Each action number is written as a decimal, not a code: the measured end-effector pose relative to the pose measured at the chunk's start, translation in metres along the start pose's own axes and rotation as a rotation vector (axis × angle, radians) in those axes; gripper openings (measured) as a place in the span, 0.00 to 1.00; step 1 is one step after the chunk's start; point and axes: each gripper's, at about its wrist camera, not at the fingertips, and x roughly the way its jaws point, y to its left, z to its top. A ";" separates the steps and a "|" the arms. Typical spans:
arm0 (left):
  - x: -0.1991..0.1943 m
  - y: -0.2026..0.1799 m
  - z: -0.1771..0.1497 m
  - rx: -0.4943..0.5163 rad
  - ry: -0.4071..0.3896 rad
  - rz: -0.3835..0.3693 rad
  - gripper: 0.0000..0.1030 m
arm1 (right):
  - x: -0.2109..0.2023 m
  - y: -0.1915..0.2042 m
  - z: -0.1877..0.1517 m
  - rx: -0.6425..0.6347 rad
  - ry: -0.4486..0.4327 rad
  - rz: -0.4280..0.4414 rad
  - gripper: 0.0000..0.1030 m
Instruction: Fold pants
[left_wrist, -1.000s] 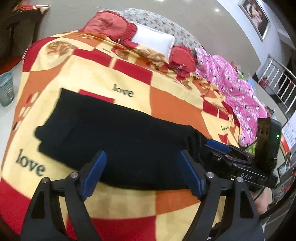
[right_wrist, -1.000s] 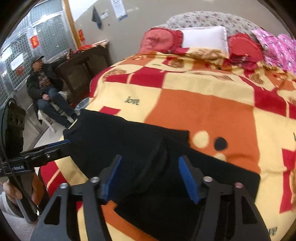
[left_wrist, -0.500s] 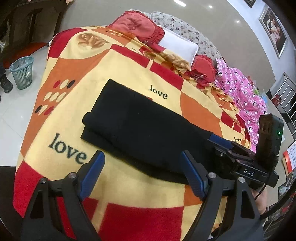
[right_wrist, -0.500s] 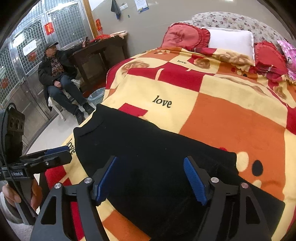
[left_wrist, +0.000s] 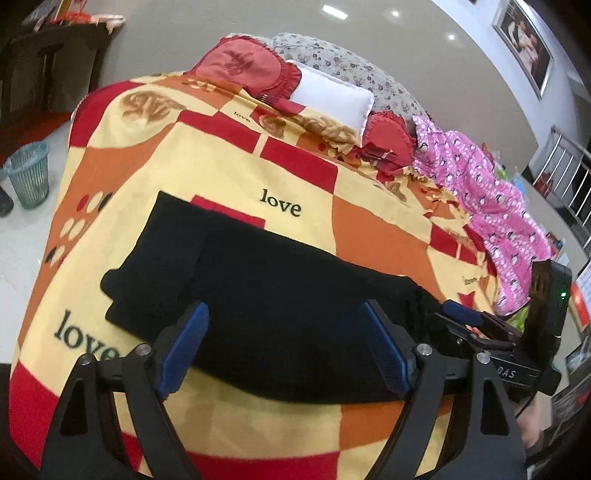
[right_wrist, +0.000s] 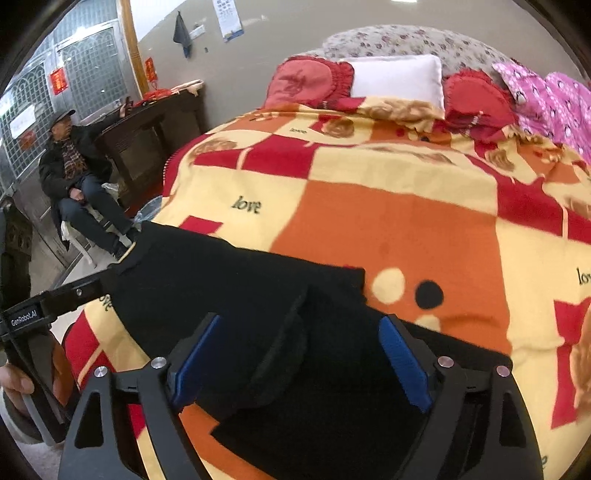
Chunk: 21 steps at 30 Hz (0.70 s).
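On the bed's checked blanket (left_wrist: 229, 177) lay the black pants (left_wrist: 266, 295), folded lengthwise; the left tool (left_wrist: 284, 347) hung spread wide above them, holding nothing; the right tool (right_wrist: 303, 363) likewise gaped over a raised fold.

White pillow (left_wrist: 332, 99) between red cushions (frilled); bin (left_wrist: 28, 173) on floor.
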 end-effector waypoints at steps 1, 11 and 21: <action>0.004 -0.002 0.000 0.009 0.003 0.003 0.82 | 0.002 0.000 -0.001 -0.004 0.004 -0.001 0.84; 0.025 -0.006 -0.007 0.088 0.029 0.067 0.82 | -0.004 0.014 0.001 -0.005 -0.027 0.134 0.63; 0.034 -0.013 -0.012 0.154 0.049 0.059 0.99 | 0.001 0.003 -0.017 -0.014 0.031 0.018 0.24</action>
